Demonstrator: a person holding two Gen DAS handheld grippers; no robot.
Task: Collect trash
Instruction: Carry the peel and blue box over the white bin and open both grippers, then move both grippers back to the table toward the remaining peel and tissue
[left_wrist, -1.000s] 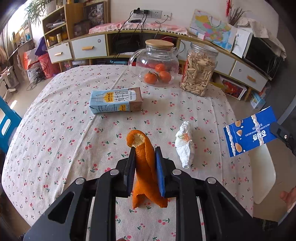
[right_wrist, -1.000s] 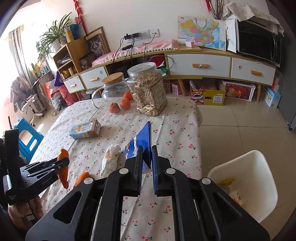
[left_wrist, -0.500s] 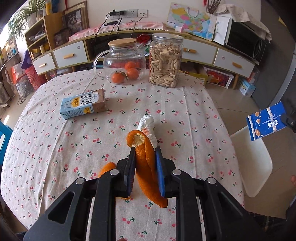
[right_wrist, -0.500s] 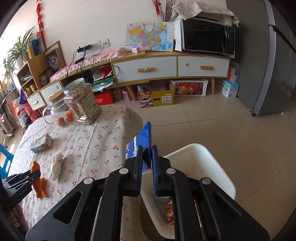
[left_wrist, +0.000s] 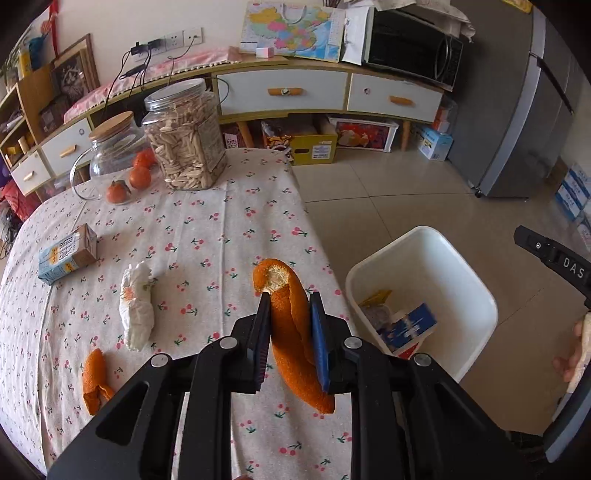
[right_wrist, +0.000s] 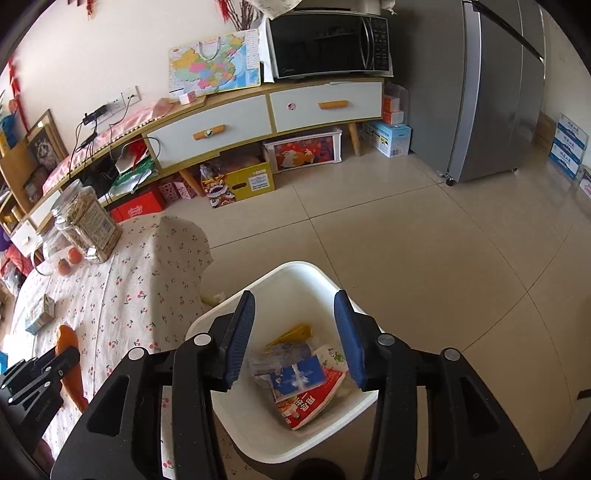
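— Left wrist view, item one: what do we log?
— Our left gripper (left_wrist: 290, 321) clamps a long orange peel (left_wrist: 291, 332) above the cherry-print tablecloth (left_wrist: 207, 236). On the cloth: second peel (left_wrist: 94, 380), crumpled tissue (left_wrist: 136, 306), small carton (left_wrist: 68, 254), print too small to read.
— Writing?
— "DAS" on the other tool's finger (left_wrist: 554, 254).
— Right wrist view?
— Our right gripper (right_wrist: 297, 334) hangs jaws wide, holding nothing, over the white bin (right_wrist: 236, 435); blue packet (right_wrist: 297, 376) lies inside on a red wrapper (right_wrist: 314, 398) with Chinese characters.
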